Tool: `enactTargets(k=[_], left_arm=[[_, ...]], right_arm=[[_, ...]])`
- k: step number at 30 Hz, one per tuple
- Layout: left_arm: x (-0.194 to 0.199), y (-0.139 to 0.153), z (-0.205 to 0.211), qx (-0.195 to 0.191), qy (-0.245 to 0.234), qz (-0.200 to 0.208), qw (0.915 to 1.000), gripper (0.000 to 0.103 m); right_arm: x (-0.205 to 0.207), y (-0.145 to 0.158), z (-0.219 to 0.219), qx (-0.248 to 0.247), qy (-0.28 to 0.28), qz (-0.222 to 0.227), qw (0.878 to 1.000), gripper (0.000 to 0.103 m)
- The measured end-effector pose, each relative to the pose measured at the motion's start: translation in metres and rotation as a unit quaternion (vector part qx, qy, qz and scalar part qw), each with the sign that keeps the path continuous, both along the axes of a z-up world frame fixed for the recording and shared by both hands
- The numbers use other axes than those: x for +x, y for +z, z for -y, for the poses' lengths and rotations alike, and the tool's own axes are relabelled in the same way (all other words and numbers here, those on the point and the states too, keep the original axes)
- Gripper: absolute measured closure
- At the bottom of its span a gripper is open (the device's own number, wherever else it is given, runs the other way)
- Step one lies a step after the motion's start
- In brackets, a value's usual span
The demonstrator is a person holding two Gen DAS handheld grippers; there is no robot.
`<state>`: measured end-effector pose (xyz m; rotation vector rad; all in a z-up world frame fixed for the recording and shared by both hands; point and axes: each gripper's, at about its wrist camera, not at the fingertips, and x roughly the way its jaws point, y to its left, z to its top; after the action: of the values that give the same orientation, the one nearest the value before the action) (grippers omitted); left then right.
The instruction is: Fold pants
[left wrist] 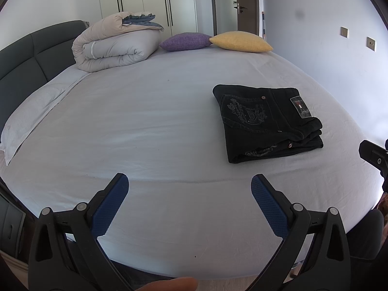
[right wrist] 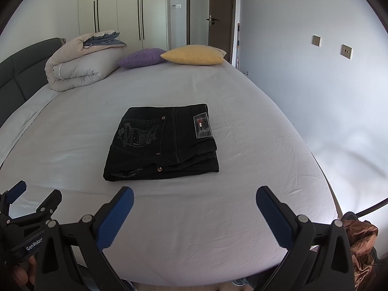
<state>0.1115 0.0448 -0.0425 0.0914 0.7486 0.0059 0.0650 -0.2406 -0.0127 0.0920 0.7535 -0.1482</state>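
Black jeans [right wrist: 162,143] lie folded into a compact rectangle on the white bed sheet [right wrist: 218,218], back pocket embroidery and a waist patch facing up. The same pants [left wrist: 266,123] sit to the right in the left wrist view. My right gripper [right wrist: 194,200] hangs open over the near part of the bed, in front of the pants and apart from them. My left gripper [left wrist: 189,186] is open too, empty, left of the pants over bare sheet. The left gripper [right wrist: 34,194] also shows at the lower left of the right wrist view.
A rolled beige duvet [right wrist: 80,65], a purple cushion [right wrist: 141,58] and a yellow cushion [right wrist: 194,54] lie at the far end. A dark headboard [left wrist: 29,55] runs along the left. Brown cloth [right wrist: 361,242] lies off the bed's right corner. A white wall [right wrist: 315,84] flanks the right side.
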Motion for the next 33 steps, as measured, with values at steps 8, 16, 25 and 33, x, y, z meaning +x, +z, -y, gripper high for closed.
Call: enactTargets(k=[8,16,25,33], left_arm=[[-0.0003,0.0000,0.0000,0.000,0.000,0.000,1.0000,0.000],[-0.0007,0.0007,0.0002,0.000,0.000,0.000,1.0000,0.000],[-0.0004,0.0008,0.0001,0.000,0.000,0.000,1.0000,0.000],[-0.0010,0.0014,0.0002,0.000,0.000,0.000,1.0000,0.000]], right_arm=[[0.0002,-0.0027,0.0008,0.000,0.001,-0.001,1.000,0.000],[-0.0007,-0.0039,0.0001,0.001,0.001,-0.001,1.000,0.000],[-0.0004,-0.0045,0.0004,0.001,0.001,-0.002,1.000,0.000],[-0.0008,-0.0046,0.0003,0.001,0.001,-0.001,1.000,0.000]])
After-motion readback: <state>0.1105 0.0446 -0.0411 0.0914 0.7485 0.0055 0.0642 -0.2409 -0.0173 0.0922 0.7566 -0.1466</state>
